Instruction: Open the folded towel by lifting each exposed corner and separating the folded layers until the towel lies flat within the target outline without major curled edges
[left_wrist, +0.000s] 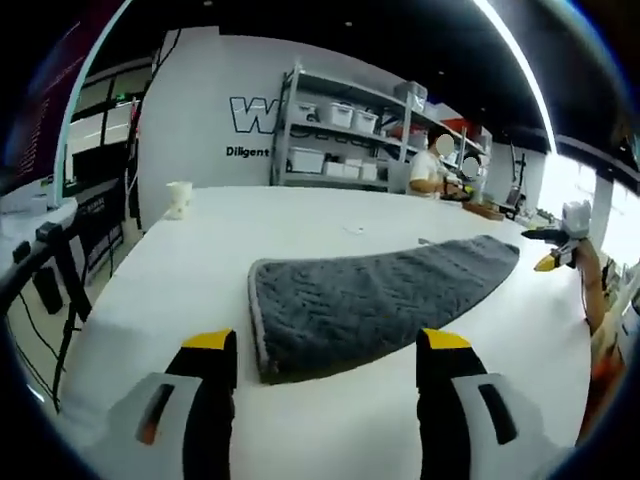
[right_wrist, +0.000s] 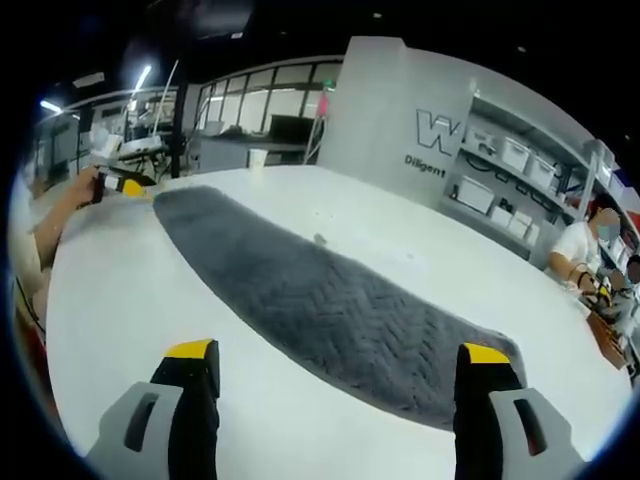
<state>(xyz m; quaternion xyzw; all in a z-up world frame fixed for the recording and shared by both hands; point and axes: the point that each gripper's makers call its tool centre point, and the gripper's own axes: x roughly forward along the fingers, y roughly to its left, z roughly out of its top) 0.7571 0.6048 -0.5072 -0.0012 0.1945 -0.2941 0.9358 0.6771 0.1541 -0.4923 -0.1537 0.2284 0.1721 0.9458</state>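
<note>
A grey towel (left_wrist: 370, 300) lies folded into a long strip on the white table (left_wrist: 200, 260). In the left gripper view its near short end sits just beyond my left gripper (left_wrist: 327, 345), whose jaws stand open and empty on either side of it. My right gripper (left_wrist: 553, 250) hovers at the towel's far end. In the right gripper view the towel (right_wrist: 320, 300) runs diagonally away. My right gripper (right_wrist: 338, 352) is open over its near end with nothing held. The left gripper (right_wrist: 122, 185) is beside the far end, held by a hand.
A white cup (left_wrist: 179, 197) (right_wrist: 257, 157) stands near the table's far edge. A small scrap (left_wrist: 353, 229) (right_wrist: 320, 239) lies on the table beyond the towel. Shelves with bins (left_wrist: 340, 140) (right_wrist: 500, 180) line the wall. A person (left_wrist: 430, 170) (right_wrist: 580, 250) sits at the far side.
</note>
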